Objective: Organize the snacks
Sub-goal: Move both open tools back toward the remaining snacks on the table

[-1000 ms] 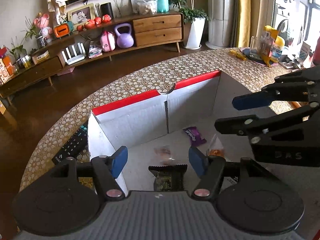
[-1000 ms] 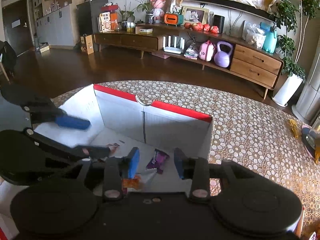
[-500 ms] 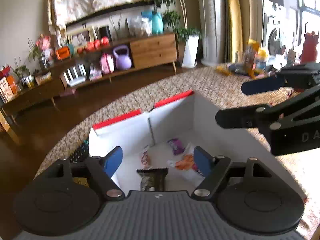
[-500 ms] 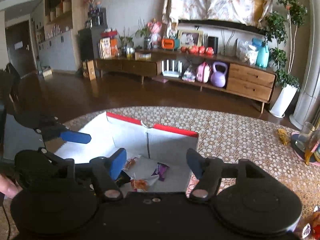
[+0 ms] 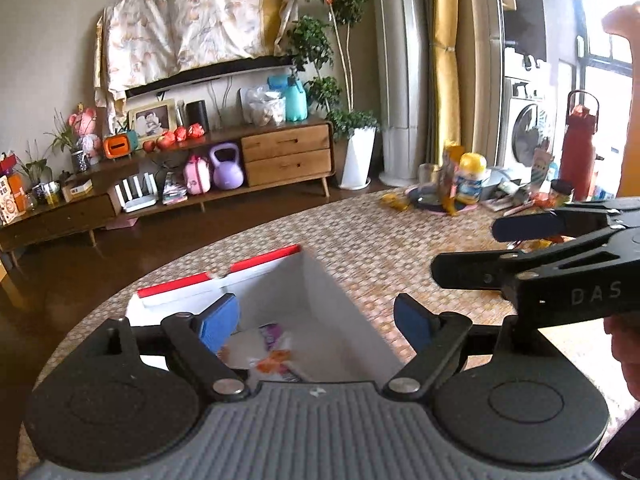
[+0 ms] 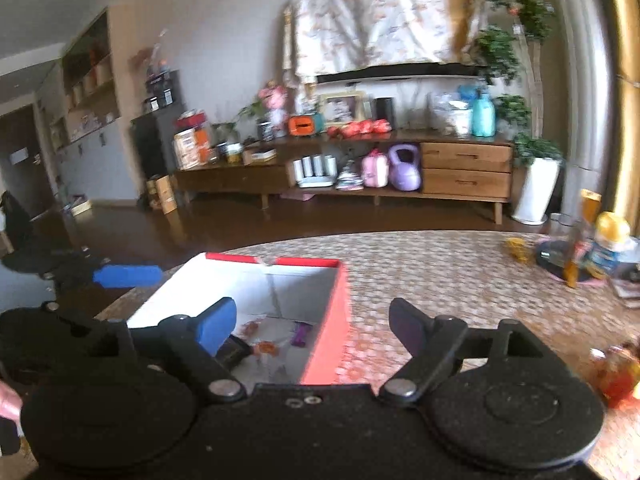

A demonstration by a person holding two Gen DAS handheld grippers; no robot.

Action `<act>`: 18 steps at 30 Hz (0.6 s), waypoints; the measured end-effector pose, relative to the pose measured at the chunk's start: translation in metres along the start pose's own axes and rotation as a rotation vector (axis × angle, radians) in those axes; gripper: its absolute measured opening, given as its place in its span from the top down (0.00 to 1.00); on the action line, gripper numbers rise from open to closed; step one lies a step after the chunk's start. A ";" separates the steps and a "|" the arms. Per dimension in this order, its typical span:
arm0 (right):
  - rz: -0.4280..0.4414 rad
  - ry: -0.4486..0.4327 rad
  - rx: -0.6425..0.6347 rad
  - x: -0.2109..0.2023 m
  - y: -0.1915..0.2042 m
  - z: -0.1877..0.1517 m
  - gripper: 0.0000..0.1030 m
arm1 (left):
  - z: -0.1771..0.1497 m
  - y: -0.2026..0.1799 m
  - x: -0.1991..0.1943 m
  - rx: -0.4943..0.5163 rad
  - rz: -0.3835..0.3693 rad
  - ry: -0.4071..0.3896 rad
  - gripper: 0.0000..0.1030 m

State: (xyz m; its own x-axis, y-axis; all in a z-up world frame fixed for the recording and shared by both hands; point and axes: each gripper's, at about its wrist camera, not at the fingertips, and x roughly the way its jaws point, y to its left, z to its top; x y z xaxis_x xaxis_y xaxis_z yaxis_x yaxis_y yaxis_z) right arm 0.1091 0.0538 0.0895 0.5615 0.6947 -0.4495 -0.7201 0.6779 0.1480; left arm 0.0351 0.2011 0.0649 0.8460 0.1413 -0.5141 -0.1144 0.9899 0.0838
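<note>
Both tools gape wide and hold nothing — the left tool point(image 5: 316, 322) hangs just above the open box point(image 5: 344, 304), where several snacks point(image 5: 276, 354) lie. Right of the right tool point(image 6: 312, 326), a loose snack point(image 6: 618, 376) waits on the tabletop point(image 6: 440, 272) — a rushed reach could knock it away.

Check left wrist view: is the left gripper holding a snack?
No: the left gripper is wide open above the red-edged white cardboard box, nothing between its blue-padded fingers.

Both wrist cams sit just above the round woven-mat table point(image 5: 360, 232), facing the wooden sideboard point(image 6: 464, 168), sharing the red-rimmed white cardboard box point(image 6: 316, 264).
</note>
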 end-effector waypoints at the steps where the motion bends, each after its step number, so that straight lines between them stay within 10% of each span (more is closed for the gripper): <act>1: -0.013 -0.004 0.010 -0.004 -0.005 -0.001 0.18 | 0.000 -0.005 0.000 -0.002 -0.007 -0.003 0.16; 18: -0.242 -0.075 0.184 -0.081 -0.083 -0.054 0.10 | -0.006 -0.108 0.018 0.023 -0.100 -0.011 0.15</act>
State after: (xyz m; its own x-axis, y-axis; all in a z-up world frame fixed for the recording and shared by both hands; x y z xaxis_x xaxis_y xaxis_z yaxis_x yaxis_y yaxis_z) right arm 0.1013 -0.0721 0.0661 0.7412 0.5193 -0.4255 -0.4799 0.8530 0.2050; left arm 0.0594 0.0972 0.0417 0.8583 0.0418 -0.5115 -0.0172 0.9985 0.0526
